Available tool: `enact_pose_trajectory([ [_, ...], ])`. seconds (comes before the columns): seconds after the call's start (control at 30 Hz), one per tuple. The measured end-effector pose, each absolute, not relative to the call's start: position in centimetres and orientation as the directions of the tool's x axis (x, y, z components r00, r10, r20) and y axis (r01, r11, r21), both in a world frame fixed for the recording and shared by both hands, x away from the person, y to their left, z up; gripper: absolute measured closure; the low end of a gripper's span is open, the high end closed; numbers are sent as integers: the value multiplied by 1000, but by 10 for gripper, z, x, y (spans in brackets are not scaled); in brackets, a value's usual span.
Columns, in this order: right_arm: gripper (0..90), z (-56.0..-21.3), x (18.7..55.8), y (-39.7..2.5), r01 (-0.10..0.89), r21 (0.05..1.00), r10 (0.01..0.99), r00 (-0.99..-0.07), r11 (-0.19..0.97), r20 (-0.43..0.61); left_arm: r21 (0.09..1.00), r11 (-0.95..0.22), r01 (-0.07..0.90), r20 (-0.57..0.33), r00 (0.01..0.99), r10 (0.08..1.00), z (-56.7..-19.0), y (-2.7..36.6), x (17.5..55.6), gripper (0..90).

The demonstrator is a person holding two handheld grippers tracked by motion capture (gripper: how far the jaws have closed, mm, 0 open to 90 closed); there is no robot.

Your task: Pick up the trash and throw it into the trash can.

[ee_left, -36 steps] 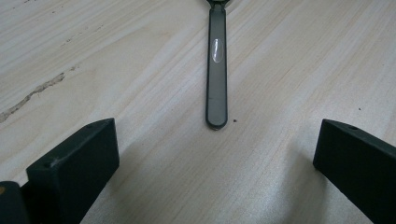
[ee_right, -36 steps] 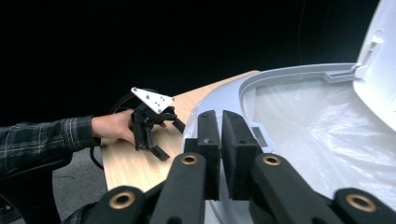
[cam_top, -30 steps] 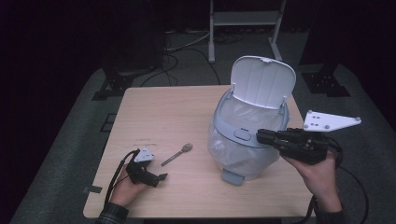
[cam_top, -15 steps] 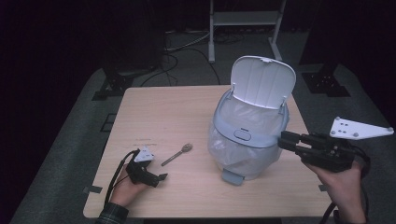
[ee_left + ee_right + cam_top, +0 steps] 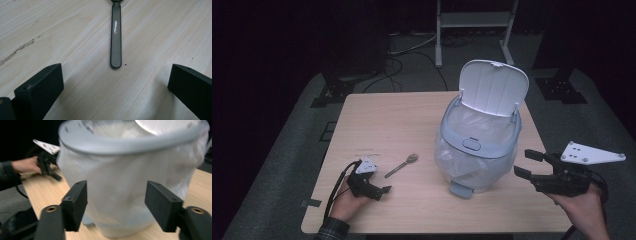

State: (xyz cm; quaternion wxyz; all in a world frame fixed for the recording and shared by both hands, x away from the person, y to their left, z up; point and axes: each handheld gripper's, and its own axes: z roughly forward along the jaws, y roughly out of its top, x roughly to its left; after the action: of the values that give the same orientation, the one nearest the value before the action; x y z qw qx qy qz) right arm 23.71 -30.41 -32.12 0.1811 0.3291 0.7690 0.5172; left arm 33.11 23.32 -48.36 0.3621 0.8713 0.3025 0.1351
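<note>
The left gripper gapes wide before a spoon; the right gripper gapes wide facing the bin.

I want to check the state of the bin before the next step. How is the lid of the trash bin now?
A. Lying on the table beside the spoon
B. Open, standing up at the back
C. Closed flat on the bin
B: the white lid stands raised behind the rim of the bin, so the bag inside shows.
</note>
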Motion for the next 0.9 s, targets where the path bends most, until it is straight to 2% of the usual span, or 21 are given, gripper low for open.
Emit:
enact_pose_trajectory([
  [0.17,204,-343,241,-306,355,896,720,-692,269,58,712,-555,429,17,781,625,-484,233,331,0],
  [0.33,164,-359,246,-308,394,876,733,-677,279,71,711,-557,430,17,781,624,-483,233,331,0],
  [0.37,133,-368,249,-309,417,865,742,-666,278,82,711,-556,430,16,781,625,-483,233,331,0],
  [0.9,89,-413,264,-322,495,831,808,-581,253,101,711,-556,430,17,780,625,-483,233,331,0],
])
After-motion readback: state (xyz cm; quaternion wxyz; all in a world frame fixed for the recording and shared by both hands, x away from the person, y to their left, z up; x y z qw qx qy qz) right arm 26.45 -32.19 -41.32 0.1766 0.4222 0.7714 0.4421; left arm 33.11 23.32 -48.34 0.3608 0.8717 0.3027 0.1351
